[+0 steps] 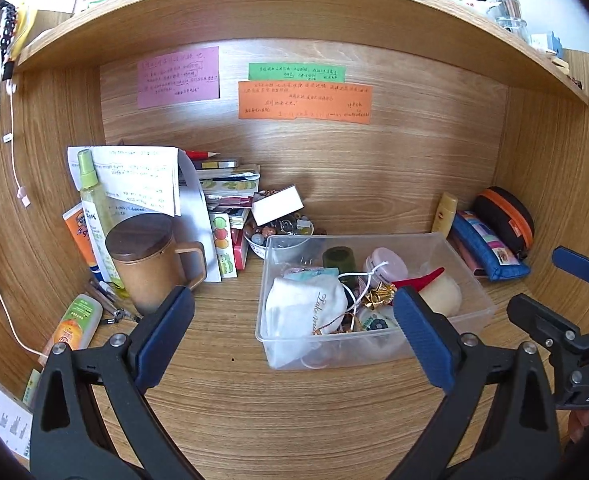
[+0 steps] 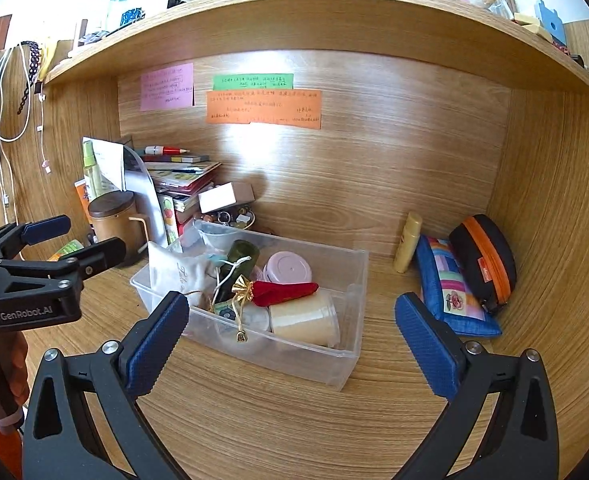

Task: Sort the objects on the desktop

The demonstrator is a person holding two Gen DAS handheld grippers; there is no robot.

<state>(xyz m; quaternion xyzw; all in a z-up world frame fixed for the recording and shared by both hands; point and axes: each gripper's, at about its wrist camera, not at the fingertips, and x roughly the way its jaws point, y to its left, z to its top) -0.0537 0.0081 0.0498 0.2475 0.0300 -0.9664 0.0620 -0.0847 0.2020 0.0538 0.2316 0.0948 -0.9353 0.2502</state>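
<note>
The desk carries a clear bin at its centre, filled with a white pouch, a cream cup and a red pepper toy. The left gripper and the right gripper hang before the bin, jaws spread wide and empty. A brown mug stands left of the bin.

We read "GenRobot.AI" on the body of the left hand-held gripper. The handwriting on the pink note, green note and orange note is too small for us to read.
</note>
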